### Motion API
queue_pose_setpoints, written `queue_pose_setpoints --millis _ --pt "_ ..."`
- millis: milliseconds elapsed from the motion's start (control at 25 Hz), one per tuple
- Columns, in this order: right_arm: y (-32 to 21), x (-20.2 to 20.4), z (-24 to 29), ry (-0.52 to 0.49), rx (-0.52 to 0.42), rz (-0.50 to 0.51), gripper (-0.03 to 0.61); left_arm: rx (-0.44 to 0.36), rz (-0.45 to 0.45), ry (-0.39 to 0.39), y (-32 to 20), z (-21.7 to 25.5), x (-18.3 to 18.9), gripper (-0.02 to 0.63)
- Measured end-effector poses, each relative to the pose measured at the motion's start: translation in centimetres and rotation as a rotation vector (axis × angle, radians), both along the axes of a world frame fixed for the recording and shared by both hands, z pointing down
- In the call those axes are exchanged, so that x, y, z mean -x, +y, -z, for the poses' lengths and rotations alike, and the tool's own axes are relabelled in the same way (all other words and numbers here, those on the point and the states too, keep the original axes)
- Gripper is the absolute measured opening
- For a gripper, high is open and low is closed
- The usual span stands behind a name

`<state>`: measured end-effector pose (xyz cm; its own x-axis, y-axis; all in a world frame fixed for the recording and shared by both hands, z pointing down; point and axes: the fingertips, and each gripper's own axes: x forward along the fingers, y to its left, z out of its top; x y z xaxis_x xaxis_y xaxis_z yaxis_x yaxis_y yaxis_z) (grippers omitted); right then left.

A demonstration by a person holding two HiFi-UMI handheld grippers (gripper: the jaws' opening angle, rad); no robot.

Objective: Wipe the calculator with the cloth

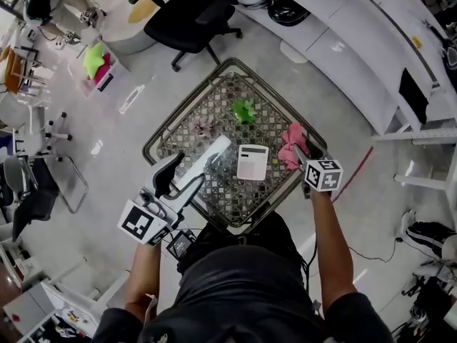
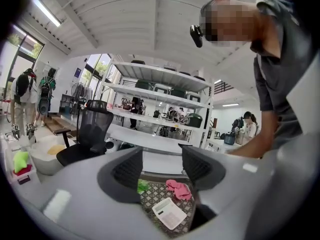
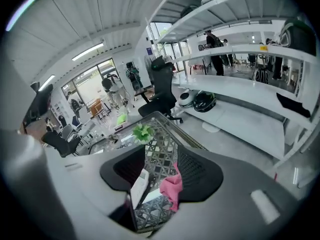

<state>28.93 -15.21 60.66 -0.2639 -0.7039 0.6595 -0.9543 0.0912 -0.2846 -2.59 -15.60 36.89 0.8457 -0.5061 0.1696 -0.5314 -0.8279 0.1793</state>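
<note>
A white calculator [image 1: 252,161] lies flat on the small patterned glass table [image 1: 158,143], near its front right. The pink cloth [image 1: 291,146] lies bunched just right of it, by the table's right edge. My right gripper [image 1: 300,156] reaches down to the cloth. In the right gripper view its jaws [image 3: 161,156] stand apart, with the cloth [image 3: 173,185] against the right jaw's inner face and the calculator [image 3: 139,183] lower left. My left gripper [image 1: 181,179] hovers over the table's front left, open and empty [image 2: 161,156], facing the calculator [image 2: 169,213] and cloth [image 2: 178,189].
A green paper ornament [image 1: 244,110] and a small dull flower [image 1: 203,127] sit at the table's far side. A long white box [image 1: 208,160] lies left of the calculator. A black office chair [image 1: 187,16] stands beyond the table, with white shelving [image 1: 357,41] at the right.
</note>
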Motion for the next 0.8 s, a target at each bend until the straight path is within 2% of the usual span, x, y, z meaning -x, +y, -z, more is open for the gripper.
queue_pose_setpoints --millis 160,360,680,800 --pt "-0.9 -0.1 -4.6 -0.012 0.057 0.006 0.206 0.018 0.009 -0.022 -0.1 -1.5 0.2 0.288" --pt "-0.6 -0.5 -9.7 0.029 0.169 0.030 0.246 0.042 0.025 -0.027 0.0 -2.8 0.5 0.288" --pt "1.6 -1.1 -17.1 0.087 0.343 0.047 0.252 0.066 0.044 -0.044 0.3 -4.3 1.2 0.288" --pt "2.2 -1.3 -18.5 0.126 0.367 0.052 0.250 0.078 0.045 -0.031 0.5 -4.3 1.1 0.288"
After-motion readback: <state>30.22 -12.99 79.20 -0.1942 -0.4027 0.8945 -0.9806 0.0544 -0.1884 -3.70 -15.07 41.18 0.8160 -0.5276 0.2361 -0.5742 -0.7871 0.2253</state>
